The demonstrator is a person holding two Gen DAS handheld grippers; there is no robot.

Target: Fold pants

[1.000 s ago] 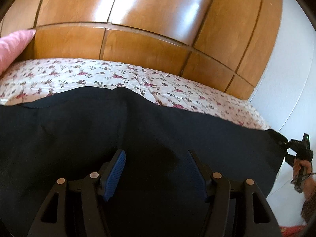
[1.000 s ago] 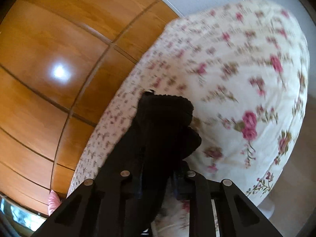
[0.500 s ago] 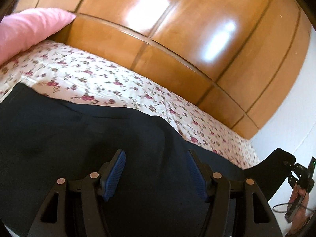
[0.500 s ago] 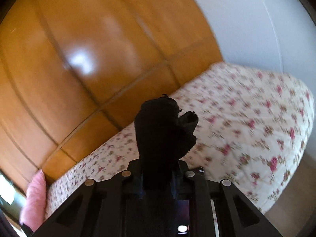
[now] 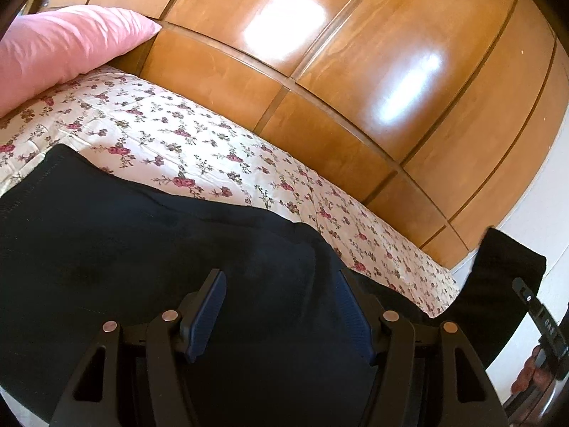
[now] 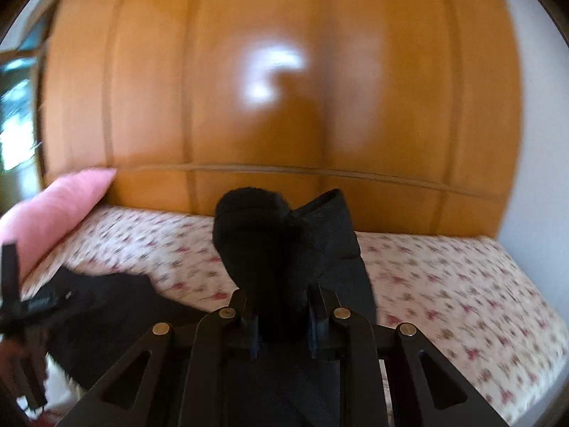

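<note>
Black pants (image 5: 149, 256) lie spread across the flowered bedspread (image 5: 199, 153). My left gripper (image 5: 281, 306) hovers just over them, open, with its blue pads (image 5: 209, 306) wide apart and gripping nothing. The pants' right end (image 5: 505, 277) is lifted off the bed at the far right. In the right wrist view my right gripper (image 6: 282, 316) is shut on that bunched end of the pants (image 6: 277, 245), which sticks up between the jaws above the bed (image 6: 444, 284). The left gripper (image 6: 21, 302) shows blurred at the left edge, over the rest of the pants (image 6: 117, 302).
A pink pillow (image 5: 60, 46) lies at the bed's left end. Glossy wooden panels (image 5: 355, 71) run along the far side of the bed. A white wall (image 5: 547, 213) stands at the right. A window (image 6: 17, 106) shows far left.
My right gripper has risen and rolled upright, carrying the pants' end from the bed's edge over the bed. My left gripper has rolled and shifted a little, bringing more of the pillow into view.
</note>
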